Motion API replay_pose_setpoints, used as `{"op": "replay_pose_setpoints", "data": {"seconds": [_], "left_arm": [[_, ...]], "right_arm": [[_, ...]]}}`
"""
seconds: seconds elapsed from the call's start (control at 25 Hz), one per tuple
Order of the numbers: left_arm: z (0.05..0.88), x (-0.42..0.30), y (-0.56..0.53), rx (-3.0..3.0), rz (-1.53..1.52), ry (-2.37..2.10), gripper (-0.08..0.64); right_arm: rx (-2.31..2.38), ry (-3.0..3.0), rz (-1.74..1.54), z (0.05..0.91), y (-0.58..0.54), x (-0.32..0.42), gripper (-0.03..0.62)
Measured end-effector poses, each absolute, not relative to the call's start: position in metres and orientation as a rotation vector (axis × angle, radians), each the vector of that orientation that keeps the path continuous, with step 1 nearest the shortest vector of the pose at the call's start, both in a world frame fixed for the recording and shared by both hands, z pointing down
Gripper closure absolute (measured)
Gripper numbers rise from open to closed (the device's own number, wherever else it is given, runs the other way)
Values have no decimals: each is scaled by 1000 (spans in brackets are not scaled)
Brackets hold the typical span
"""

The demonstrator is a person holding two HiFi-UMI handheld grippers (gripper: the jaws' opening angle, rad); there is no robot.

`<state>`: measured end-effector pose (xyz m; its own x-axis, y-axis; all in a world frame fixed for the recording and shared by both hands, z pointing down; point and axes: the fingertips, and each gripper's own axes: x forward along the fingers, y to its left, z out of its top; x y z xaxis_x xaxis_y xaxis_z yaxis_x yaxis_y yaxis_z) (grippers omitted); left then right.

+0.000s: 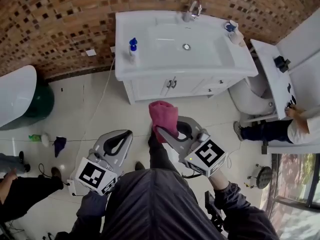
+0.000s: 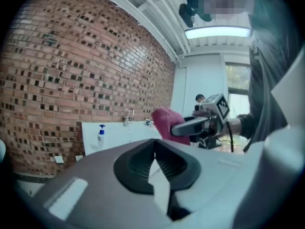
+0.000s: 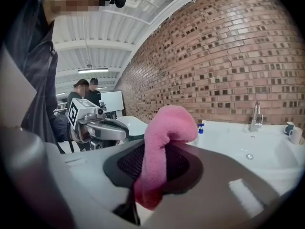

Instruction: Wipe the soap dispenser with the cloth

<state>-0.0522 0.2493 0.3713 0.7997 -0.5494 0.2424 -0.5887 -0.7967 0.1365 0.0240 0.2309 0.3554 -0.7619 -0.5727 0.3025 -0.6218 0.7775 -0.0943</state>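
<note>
Since the right gripper (image 1: 162, 130) is clamped on the pink cloth (image 1: 163, 115), with a fat fold bulging out past the jaw tips, I already have my wiping pad. The left gripper (image 1: 127, 134) sits just to its left, jaws pressed together on nothing.

Both are held over the floor (image 1: 75, 114), on the near side of the white vanity counter (image 1: 240, 64) and well apart from it. The soap dispenser (image 1: 133, 48), a pale bottle with a blue pump top, stands upright at the counter's left edge, left of the basin (image 1: 200, 54). The faucet (image 1: 192, 8) is at the far edge and 2 cups (image 1: 232, 30) sit at the far right corner, clear of my path.

As I read it, wiping has not begun; the step in hand is the approach. To do it well I would:

- Carry the cloth forward and left, so that the bulging fold meets the bottle and the bare jaw tips do not.
- Open the left jaws and steady the bottle low down, since it looks light and stands close to the edge, where a sideways push could tip it off.
- Stroke down from the pump along the body with light pressure.
- Hold the right grip firm so the cloth does not drag out.
</note>
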Motion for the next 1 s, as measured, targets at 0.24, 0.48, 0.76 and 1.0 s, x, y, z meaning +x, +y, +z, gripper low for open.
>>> {"op": "replay_pose_setpoints", "data": {"seconds": [0.24,0.48,0.76,1.0], "left_arm": [[369,-24,120,2754,284,-958,560],[372,-10,33,2711,315,-1034,558],[380,-16,-13,2699,334,-999,548],[384,-26,-33,2706,336,-929,530]], "right_arm": [[966,-2691,356,369,118,60,500],[960,-2708,457,382,35,75,500],[956,-2684,545,393,-20,62,500],[970,-2653,555,394,-45,48,500]]}}
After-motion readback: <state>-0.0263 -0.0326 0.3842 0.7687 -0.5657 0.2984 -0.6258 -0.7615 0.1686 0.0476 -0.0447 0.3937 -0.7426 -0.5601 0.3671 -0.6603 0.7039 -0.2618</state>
